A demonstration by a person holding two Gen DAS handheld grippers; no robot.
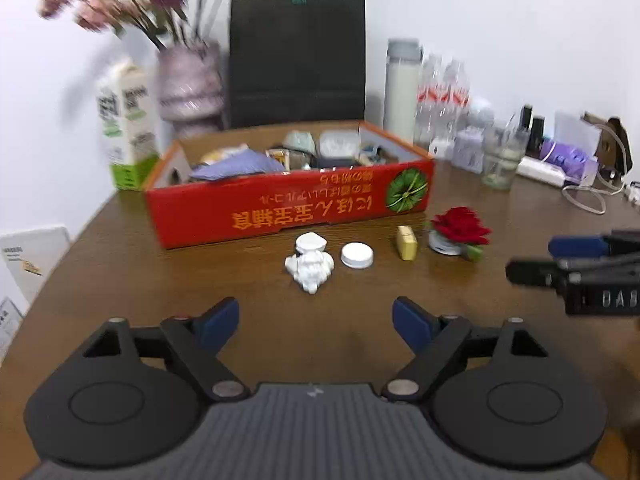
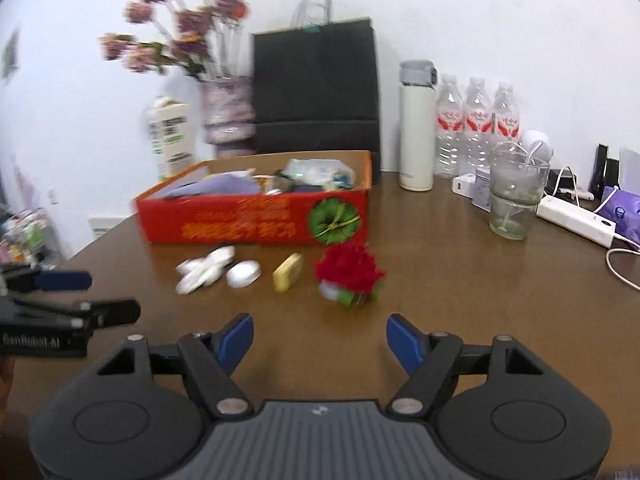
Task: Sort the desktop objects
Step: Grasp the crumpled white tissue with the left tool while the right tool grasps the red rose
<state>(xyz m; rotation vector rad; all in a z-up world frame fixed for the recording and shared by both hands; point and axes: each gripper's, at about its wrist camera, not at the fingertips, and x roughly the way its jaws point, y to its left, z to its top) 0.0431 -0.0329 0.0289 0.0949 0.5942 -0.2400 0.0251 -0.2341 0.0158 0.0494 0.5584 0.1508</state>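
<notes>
4 loose items lie in a row on the table [image 1: 120, 272] just before the red box [image 1: 288, 208], probably awaiting sorting: white figurine [image 1: 310, 266], white lid [image 1: 357, 255], yellow block [image 1: 407, 243], red rose [image 1: 460, 229]. Left gripper [image 1: 316, 320] and right gripper [image 2: 320, 340] hover wide apart, holding nothing.

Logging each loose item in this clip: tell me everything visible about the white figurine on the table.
The white figurine looks like matte plaster: a small bust with a flat round cap and carved, curly detail. It lies on the brown wooden table, in front of the red box, leftmost of the loose items, beside the white round lid without clearly touching it. Neither gripper touches it. It is blurred in the right wrist view.
</notes>
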